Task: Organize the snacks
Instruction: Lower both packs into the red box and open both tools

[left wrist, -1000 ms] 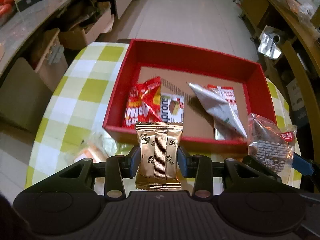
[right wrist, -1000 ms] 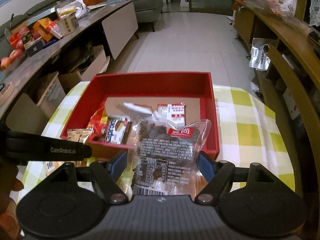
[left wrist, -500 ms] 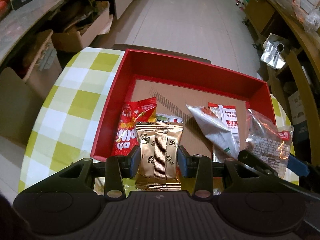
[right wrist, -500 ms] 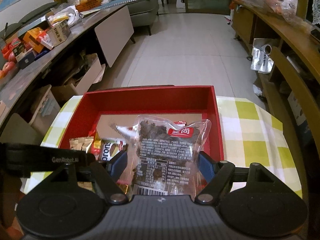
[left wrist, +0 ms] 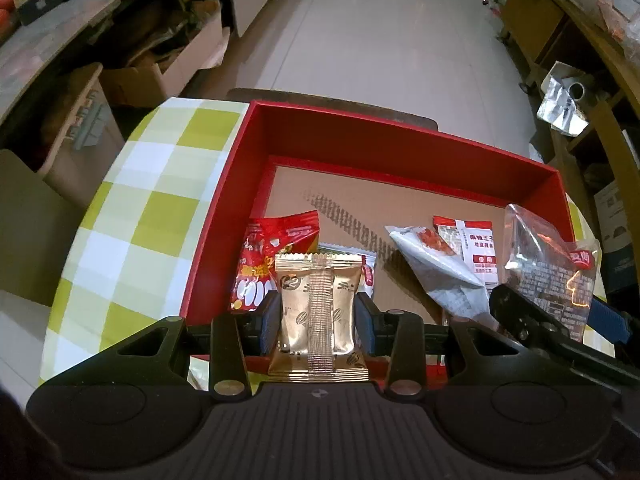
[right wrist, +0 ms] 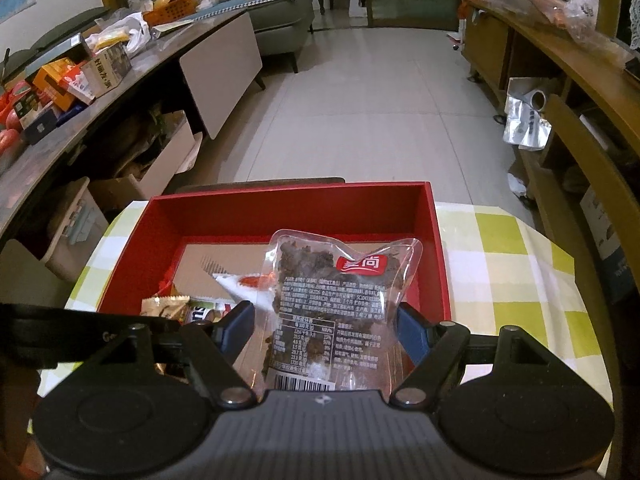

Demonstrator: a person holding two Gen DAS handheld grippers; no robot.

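Red box [left wrist: 400, 152] w/ snacks inside, left tool [left wrist: 316, 316] clamps gold pack [left wrist: 316, 308], right tool [right wrist: 326, 328] clamps clear bag [right wrist: 340, 300] (both over box)

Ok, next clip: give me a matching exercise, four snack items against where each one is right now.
Things:
1. gold packet
2. clear bag of dark snacks
3. red packet
4. red box

Places:
A. on the checked tablecloth
B. between the left gripper's fingers
C. lying in the box
D. between the right gripper's fingers

Pairs: 1-B, 2-D, 3-C, 4-A
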